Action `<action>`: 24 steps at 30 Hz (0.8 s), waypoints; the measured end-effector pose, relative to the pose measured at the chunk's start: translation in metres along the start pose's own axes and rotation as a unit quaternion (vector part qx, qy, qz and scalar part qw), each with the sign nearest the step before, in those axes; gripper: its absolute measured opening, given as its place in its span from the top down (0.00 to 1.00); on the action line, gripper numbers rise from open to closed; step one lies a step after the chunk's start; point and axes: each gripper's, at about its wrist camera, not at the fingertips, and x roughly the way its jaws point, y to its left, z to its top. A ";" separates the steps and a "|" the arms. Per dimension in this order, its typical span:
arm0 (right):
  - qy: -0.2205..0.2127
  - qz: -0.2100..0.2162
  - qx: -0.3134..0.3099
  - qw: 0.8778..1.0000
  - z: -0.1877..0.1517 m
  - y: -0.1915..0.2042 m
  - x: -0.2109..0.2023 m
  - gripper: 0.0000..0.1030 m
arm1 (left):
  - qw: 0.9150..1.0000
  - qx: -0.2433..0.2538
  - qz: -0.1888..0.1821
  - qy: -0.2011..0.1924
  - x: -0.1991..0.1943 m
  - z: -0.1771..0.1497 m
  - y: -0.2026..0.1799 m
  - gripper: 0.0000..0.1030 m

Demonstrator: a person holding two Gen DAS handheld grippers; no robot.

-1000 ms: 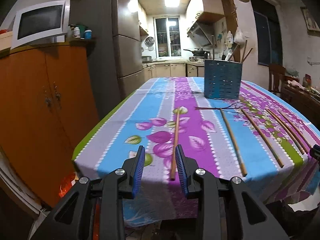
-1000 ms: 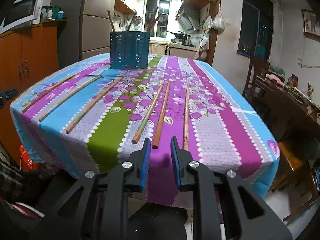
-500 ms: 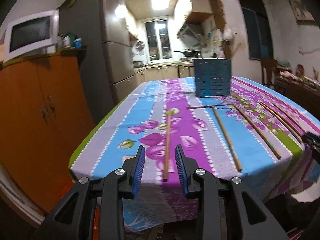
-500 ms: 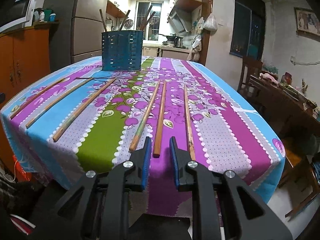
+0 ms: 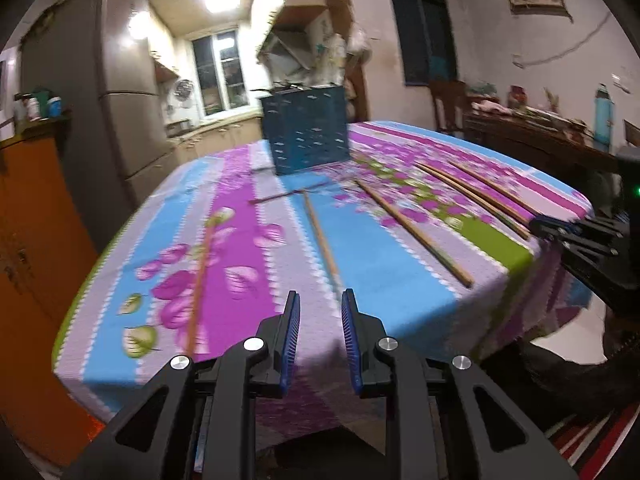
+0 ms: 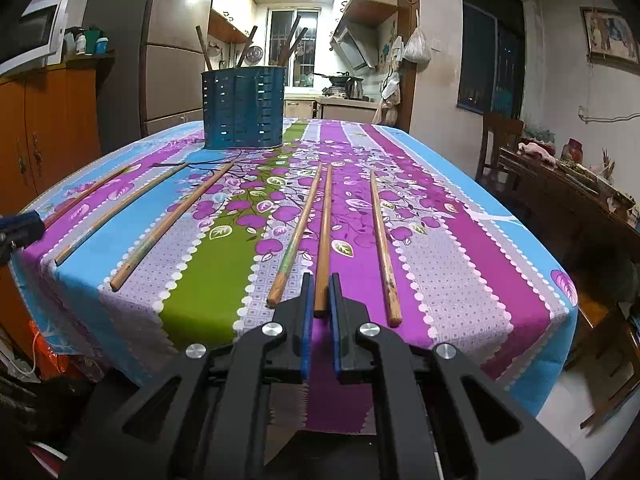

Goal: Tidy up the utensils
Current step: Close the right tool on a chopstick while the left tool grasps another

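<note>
Several long wooden chopsticks lie lengthwise on the floral tablecloth. A blue perforated utensil holder stands at the far end with several chopsticks upright in it. My right gripper is shut on the near end of the middle reddish chopstick, at the table's front edge. My left gripper hovers over the front edge, its jaws closing with nothing between them. The near tip of a chopstick lies just ahead of it, and another chopstick lies to its left.
An orange cabinet stands left of the table and a fridge behind it. A wooden chair and a cluttered side table stand on the right. The right gripper shows at the table's right corner in the left wrist view.
My left gripper swung right, from the leftmost chopstick to the one beside it, and its jaws narrowed. The right gripper's jaws closed on the near end of the middle chopstick.
</note>
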 end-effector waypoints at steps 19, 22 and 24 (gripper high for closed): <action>0.001 0.002 0.002 1.000 0.001 -0.001 0.001 0.95 | 0.999 -0.008 0.031 -0.005 0.018 -0.015 -0.009 0.85; 0.001 0.002 0.003 1.000 0.001 -0.002 0.001 0.95 | 1.000 -0.010 0.028 -0.009 0.017 -0.016 -0.010 0.90; 0.001 0.002 0.003 1.000 0.001 -0.002 0.001 0.95 | 0.999 -0.014 0.028 -0.012 0.017 -0.017 -0.009 0.92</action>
